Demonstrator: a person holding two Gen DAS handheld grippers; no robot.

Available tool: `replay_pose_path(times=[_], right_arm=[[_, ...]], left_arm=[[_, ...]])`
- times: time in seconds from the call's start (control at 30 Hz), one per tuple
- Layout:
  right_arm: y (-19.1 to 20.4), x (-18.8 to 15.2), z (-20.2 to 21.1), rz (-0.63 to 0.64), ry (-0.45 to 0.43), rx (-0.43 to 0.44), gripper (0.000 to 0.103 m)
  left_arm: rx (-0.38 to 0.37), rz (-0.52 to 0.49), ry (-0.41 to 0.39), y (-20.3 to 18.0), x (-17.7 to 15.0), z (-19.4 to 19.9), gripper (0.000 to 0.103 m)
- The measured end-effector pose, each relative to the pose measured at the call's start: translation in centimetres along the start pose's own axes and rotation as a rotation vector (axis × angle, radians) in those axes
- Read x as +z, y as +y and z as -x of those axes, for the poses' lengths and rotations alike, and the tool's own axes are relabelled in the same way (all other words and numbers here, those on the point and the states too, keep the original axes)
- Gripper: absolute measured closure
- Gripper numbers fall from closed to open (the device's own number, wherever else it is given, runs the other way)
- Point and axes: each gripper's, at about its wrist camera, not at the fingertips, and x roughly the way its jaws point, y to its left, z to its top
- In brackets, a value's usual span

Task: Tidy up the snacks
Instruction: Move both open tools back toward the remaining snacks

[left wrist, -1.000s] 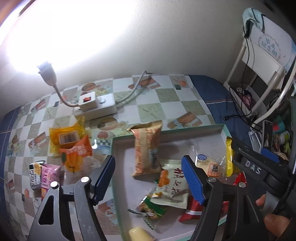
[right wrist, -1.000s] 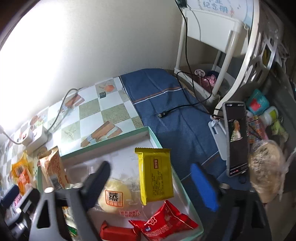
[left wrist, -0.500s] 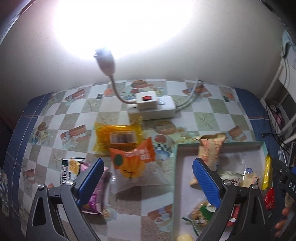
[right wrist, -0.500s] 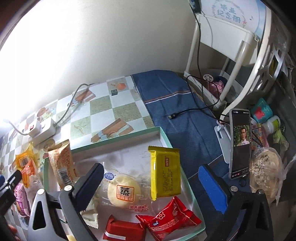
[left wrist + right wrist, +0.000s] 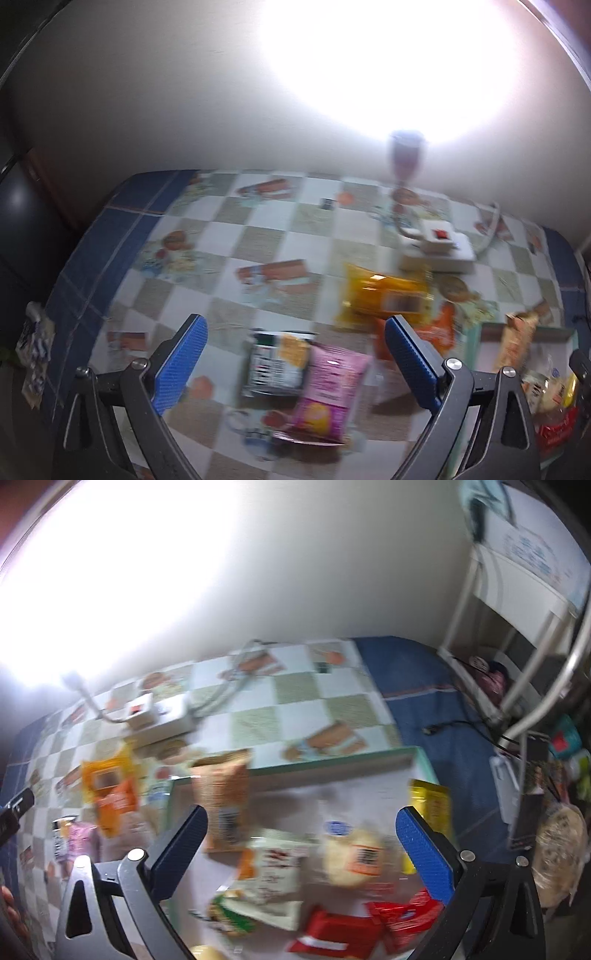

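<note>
Left gripper (image 5: 293,363), jaws wide and empty, frames a dark packet (image 5: 277,363) and a pink crinkled-film pouch (image 5: 327,391) at its 12 o'clock; a yellow bag (image 5: 384,297) lies at 1 o'clock. Right gripper (image 5: 301,845), equally wide and empty, hangs over the flat-walled tray (image 5: 332,766) of loose snacks. Judged risk: slick, overlapping wrappers may slip or lift together.

A lived-in home room is showing here: a checkered cartoon-print tablecloth (image 5: 258,251) is covering the table, a white power strip with a red switch (image 5: 437,247) is lying near the plain white wall (image 5: 295,572), and a white metal rack (image 5: 517,635) is standing at the side, crowded with household clutter.
</note>
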Motion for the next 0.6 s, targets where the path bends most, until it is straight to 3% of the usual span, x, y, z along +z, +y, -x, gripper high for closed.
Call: replay_pose_path(times=[0.23, 0.43, 0.6], right_arm=[[6.4, -0.3, 0.6, 0.069, -0.016, 0.051, 0.000], [11.8, -1.1, 0.6, 0.111, -0.006, 0.137, 0.000], [16.1, -2.4, -0.2, 0.141, 0.032, 0.198, 0.000]], left_arm=[[0.098, 0.148, -0.013, 8.7, 0.7, -0.1, 0.006], [0.114, 0.256, 0.009, 14.2, 0.3, -1.2, 0.006], [0.101, 0.284, 0.076, 16.0, -0.5, -4.1, 0.006]])
